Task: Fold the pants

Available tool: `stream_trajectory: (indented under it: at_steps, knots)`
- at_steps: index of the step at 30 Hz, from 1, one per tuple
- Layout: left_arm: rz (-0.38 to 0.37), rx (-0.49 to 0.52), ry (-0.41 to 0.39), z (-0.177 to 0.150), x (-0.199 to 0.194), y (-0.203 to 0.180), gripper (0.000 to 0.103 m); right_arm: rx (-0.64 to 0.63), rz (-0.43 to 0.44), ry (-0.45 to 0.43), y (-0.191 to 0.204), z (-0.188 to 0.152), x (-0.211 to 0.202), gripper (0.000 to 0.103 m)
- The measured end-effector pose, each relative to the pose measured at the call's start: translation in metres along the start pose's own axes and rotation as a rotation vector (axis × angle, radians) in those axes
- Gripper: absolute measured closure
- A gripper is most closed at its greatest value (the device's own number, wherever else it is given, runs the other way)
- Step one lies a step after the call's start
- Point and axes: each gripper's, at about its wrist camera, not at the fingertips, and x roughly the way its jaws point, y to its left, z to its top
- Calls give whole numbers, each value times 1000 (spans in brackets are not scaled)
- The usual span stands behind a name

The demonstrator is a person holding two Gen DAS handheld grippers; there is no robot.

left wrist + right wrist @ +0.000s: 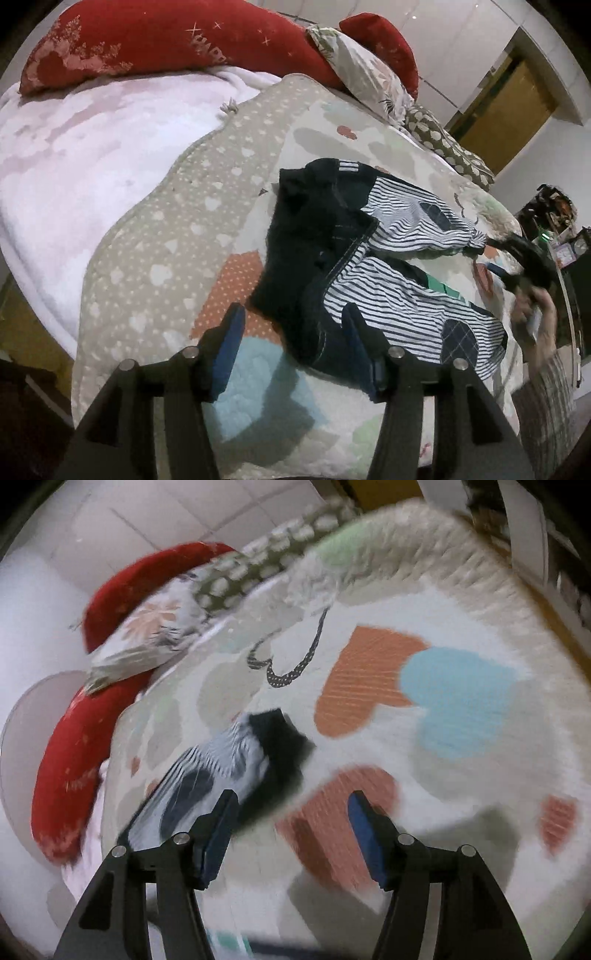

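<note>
The pants (354,258) lie spread on the patterned quilt (155,236): a dark navy waist on the left and two navy-and-white striped legs with checked patches running right. My left gripper (295,332) hovers open over the waist's near edge. Its right finger (364,343) is above the dark cloth and the pads press nothing. In the blurred right wrist view, my right gripper (291,812) is open over bare quilt (369,602). A striped leg (221,768) with a black cuff (284,753) lies just left of it. From the left wrist, the right gripper (495,254) appears beside the far leg's cuff (476,242).
Red pillows (147,40) and a floral pillow (369,74) line the head of the bed. A white blanket (92,155) covers the left side. A person's hand (532,314) and sleeve (546,406) show at the right, with a doorway (509,110) and cluttered shelf (554,218) beyond.
</note>
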Motion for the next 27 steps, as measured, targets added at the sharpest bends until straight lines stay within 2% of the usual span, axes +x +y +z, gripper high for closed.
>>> stream_trajectory:
  at_steps: [3,4,5,6,7,10,15,19,23,27]
  knots:
    - [-8,-21,27,-2,7,5,50,108,42,22,-3,16,36,40]
    - [-14,-33,39,-3,10,7,50,138,71,2,-4,18,37,50]
    - [-18,-40,46,-4,12,8,50,169,124,-8,-6,20,38,86]
    - [-21,-44,50,-5,13,8,50,191,170,21,-7,22,40,87]
    - [-23,-44,51,-6,15,7,50,196,181,19,-7,20,37,87]
    - [-34,-33,58,-8,17,1,50,129,150,-29,-2,14,12,88]
    - [-61,10,57,-14,11,-15,50,125,123,-69,-15,-7,-27,88]
    - [-68,26,63,-18,7,-23,46,114,68,-66,-31,-21,-31,87]
    - [-71,49,56,-24,-1,-32,46,117,5,-58,-48,-31,-30,83]
    - [-74,63,62,-28,-3,-38,45,38,-22,-91,-47,-48,-52,82]
